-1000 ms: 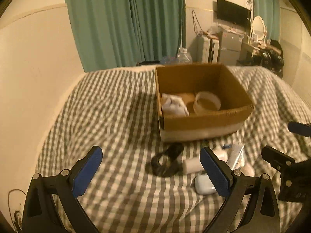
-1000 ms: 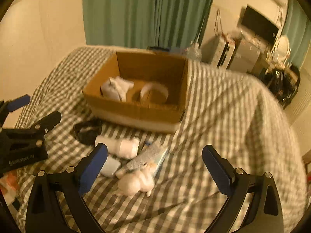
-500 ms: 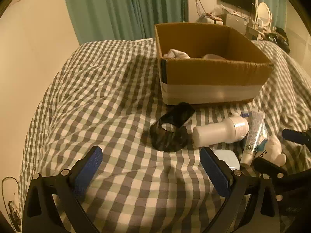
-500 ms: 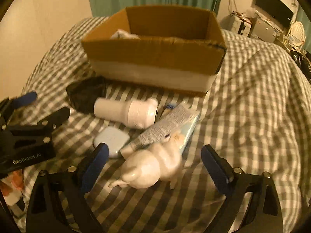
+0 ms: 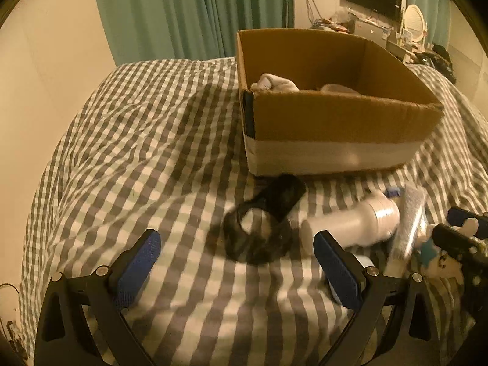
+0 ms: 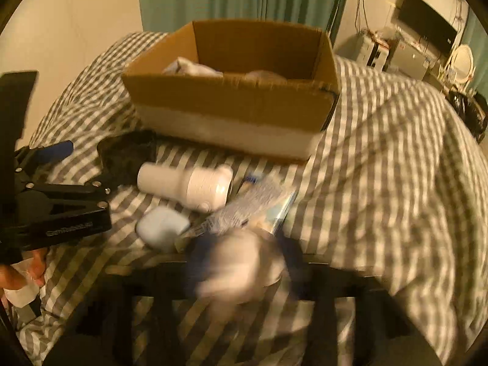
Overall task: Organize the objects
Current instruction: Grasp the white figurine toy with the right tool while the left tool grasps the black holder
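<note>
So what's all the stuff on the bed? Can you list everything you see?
box: one, brown card with a pale band, on the bed, open
cloth: one, white, inside the box
ring thing: one, black, on the bed in front of the box
bottle: one, white, lying on its side
case: one, pale, small, beside the bottle
tube: one, grey, lying by the bottle
toy: one, white, blurred, between the right tool's fingers
bed cover: one, grey and white checks
curtains: green, behind the bed
left tool: black with blue pads, open, above the ring thing
right tool: blurred, closed round the toy
</note>
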The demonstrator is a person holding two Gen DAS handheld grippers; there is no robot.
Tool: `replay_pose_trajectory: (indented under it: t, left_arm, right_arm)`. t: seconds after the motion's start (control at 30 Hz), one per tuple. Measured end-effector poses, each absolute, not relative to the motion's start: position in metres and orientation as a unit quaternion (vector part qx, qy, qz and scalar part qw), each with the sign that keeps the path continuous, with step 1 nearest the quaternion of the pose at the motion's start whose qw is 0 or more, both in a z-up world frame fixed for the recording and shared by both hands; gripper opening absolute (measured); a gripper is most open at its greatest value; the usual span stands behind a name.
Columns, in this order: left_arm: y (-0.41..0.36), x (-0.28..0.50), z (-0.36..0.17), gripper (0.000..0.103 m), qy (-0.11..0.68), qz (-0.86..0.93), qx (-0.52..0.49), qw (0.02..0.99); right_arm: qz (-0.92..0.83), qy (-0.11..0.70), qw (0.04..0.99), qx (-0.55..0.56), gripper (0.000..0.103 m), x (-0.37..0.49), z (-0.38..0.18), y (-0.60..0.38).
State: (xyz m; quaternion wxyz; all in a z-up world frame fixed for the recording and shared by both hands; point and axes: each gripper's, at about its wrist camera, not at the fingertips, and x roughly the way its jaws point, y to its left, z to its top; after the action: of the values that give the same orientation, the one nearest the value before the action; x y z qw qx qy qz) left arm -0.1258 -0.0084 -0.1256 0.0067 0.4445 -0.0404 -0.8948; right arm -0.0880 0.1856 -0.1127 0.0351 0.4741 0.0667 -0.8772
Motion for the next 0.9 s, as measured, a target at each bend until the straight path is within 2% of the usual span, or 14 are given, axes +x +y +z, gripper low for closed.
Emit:
replay_pose_trajectory:
  t: [0.2,0.3,0.37,0.43,0.5,0.63,0.67,0.83,0.87,0.9]
  left_arm:
    - [-0.012,-0.14,-0.133,0.103,-0.024,-0.889,0.458,0.009]
    - [-0.011,-0.145,-0.131,0.101,-0.022,-0.893,0.45,0.004]
    - [-0.009,-0.147,-0.13,0.099,-0.022,-0.895,0.446,-0.008]
    - [-0.006,-0.149,-0.133,0.095,-0.028,-0.892,0.45,-0.015]
    - [-0.002,-0.151,-0.139,0.082,-0.037,-0.885,0.464,-0.02]
    - [0.001,-0.152,-0.143,0.066,-0.039,-0.88,0.471,-0.039]
    - [0.001,-0.153,-0.145,0.056,-0.038,-0.878,0.475,-0.045]
    - [0.004,-0.151,-0.146,0.052,-0.05,-0.881,0.469,-0.044]
    - [0.005,-0.147,-0.144,0.05,-0.052,-0.883,0.464,-0.043]
    - [0.005,-0.144,-0.142,0.05,-0.054,-0.886,0.459,-0.042]
  right_arm:
    - [-0.868,0.043,0.034,0.493,0.027,-0.094,-0.123,0.198]
    - [-0.863,0.037,0.022,0.503,0.038,-0.091,-0.131,0.202]
    - [-0.859,0.034,0.02,0.51,0.038,-0.089,-0.141,0.203]
    - [-0.859,0.037,0.018,0.51,0.038,-0.089,-0.142,0.202]
    - [-0.858,0.042,0.017,0.511,0.038,-0.089,-0.143,0.2]
    - [-0.858,0.063,0.014,0.51,0.038,-0.083,-0.142,0.194]
    - [-0.859,0.068,0.012,0.508,0.038,-0.081,-0.141,0.192]
    - [-0.859,0.073,0.013,0.507,0.041,-0.077,-0.14,0.191]
    - [-0.858,0.073,0.014,0.508,0.046,-0.077,-0.14,0.191]
    - [-0.852,0.076,0.011,0.518,0.056,-0.078,-0.144,0.191]
